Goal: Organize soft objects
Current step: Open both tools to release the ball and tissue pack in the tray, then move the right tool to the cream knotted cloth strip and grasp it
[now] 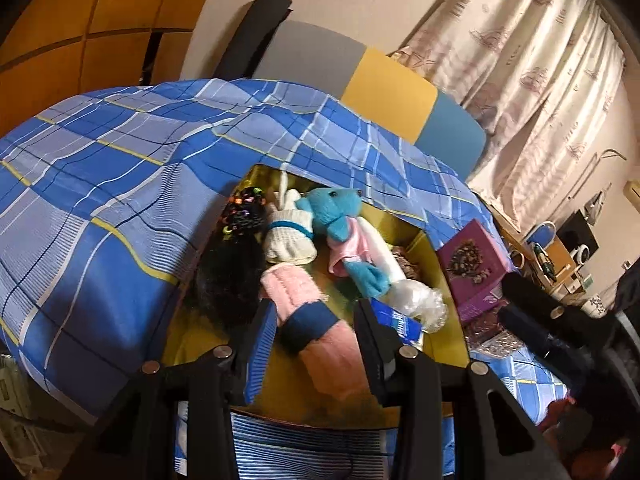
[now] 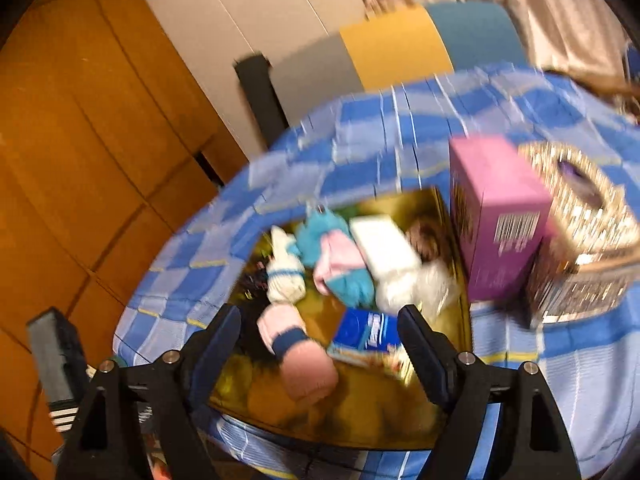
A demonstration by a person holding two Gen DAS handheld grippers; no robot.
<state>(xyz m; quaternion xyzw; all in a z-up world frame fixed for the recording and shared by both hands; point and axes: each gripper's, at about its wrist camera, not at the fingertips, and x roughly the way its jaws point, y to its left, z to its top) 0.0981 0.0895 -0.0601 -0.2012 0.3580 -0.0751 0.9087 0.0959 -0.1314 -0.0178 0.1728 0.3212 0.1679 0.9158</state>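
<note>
A shiny gold tray point(image 1: 444, 280) lies on a blue plaid bedspread point(image 1: 100, 184) and holds the soft things. In it are a pink sock with a blue band point(image 1: 316, 324), a white sock with a blue stripe point(image 1: 288, 236), a blue plush toy in a pink dress point(image 1: 340, 224), a black beaded item point(image 1: 244, 212) and a clear plastic roll point(image 1: 404, 280). My left gripper point(image 1: 316, 320) is open with the pink sock lying between its fingers. My right gripper point(image 2: 320, 332) is open above the same pink sock point(image 2: 304, 356) and the tray point(image 2: 360, 412); that view is blurred.
A purple box point(image 1: 474, 264) stands at the tray's right edge, also in the right wrist view point(image 2: 500, 216), with a glittery box point(image 2: 580, 240) beside it. A small blue packet point(image 2: 366, 334) lies in the tray. A headboard point(image 1: 388, 88), curtains point(image 1: 540, 60) and a wooden wardrobe point(image 2: 80, 140) surround the bed.
</note>
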